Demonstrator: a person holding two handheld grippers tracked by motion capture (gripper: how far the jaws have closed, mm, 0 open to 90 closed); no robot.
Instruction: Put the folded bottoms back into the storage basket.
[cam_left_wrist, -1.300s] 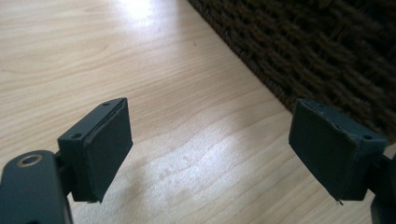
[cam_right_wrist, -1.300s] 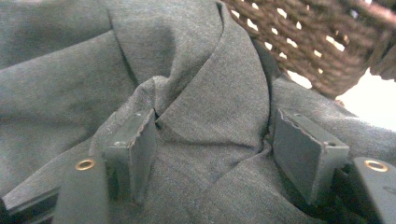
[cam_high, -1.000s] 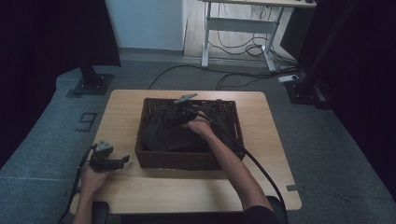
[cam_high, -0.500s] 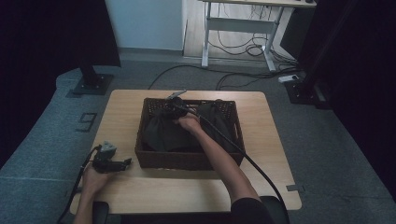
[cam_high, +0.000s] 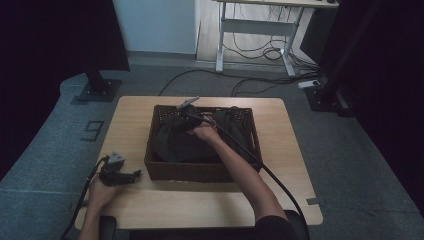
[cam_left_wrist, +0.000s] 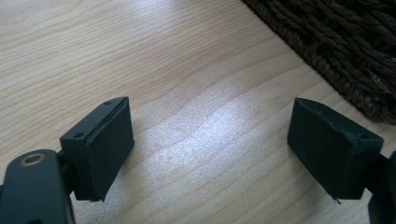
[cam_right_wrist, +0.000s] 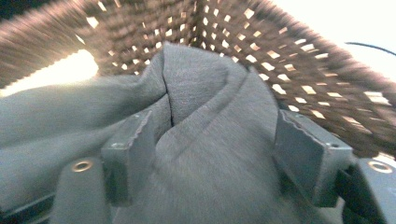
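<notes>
**Dark cloth in the basket**

The dark cloth (cam_right_wrist: 201, 154) lies bunched in the woven basket (cam_high: 200, 170) mid-table. My right gripper (cam_right_wrist: 210, 140) has just been opening, cloth between its jaws. My left gripper (cam_left_wrist: 210, 149) rests wide near-left, holding nothing.

My right claw (cam_high: 186, 111) reaches into the woven basket (cam_high: 200, 170) over the dark cloth (cam_high: 175, 142) at its far left corner, while my left claw (cam_high: 120, 174) rests on the table (cam_high: 210, 205) just beside the basket.
</notes>
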